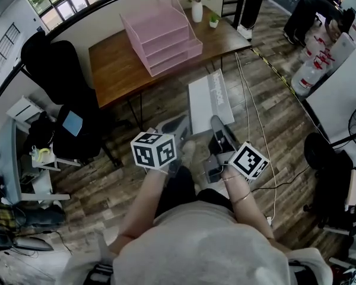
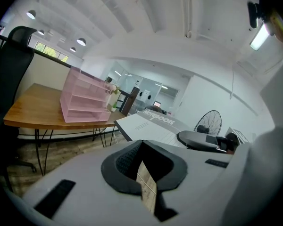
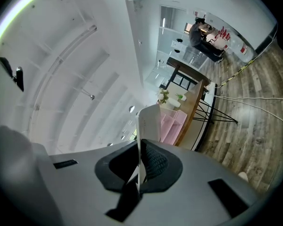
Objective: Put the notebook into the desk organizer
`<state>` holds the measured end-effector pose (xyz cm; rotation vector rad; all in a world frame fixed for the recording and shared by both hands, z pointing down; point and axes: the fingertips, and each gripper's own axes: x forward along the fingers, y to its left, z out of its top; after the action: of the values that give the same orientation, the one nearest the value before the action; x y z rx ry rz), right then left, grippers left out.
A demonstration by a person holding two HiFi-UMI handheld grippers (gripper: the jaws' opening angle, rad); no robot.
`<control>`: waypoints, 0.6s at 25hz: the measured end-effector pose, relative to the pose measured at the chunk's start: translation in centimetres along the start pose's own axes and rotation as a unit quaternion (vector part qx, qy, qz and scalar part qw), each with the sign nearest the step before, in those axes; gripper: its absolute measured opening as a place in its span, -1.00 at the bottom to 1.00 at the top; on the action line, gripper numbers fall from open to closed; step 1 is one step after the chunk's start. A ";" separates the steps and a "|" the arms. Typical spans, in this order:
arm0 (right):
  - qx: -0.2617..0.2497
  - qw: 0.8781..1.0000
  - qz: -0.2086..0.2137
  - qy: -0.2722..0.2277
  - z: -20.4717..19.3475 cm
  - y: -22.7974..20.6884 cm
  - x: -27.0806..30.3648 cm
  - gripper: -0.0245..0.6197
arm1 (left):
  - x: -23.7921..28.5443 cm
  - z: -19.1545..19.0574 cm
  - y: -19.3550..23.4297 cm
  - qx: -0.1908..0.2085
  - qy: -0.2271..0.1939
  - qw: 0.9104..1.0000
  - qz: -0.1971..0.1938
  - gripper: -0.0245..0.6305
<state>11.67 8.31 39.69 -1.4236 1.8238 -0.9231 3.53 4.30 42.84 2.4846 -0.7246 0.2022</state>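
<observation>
Notebook (image 1: 206, 103) pinched in right claw (image 1: 217, 123) — apart from pink organizer (image 1: 161, 35) on desk (image 1: 115, 64); left claw (image 1: 178, 124) narrowly parted.

Wooden desk (image 1: 115, 64): pink desk organizer (image 1: 162, 35) on top. White flower vase (image 1: 197, 9) and small potted plant (image 1: 213, 20) sit right of the organizer.

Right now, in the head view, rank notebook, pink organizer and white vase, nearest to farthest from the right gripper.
1. notebook, clamped in the right gripper
2. pink organizer, on the desk ahead
3. white vase, at the desk's far edge
</observation>
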 end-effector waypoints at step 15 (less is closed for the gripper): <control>0.007 1.000 0.017 0.017 2.5 -2.8 7.9 -0.90 | 5.1 3.9 5.6 -0.013 -0.014 1.000 0.025 -0.89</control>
<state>13.55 -0.27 40.14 -1.3728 1.8575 -0.9461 4.79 -4.05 43.53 2.4508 -0.7962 0.1744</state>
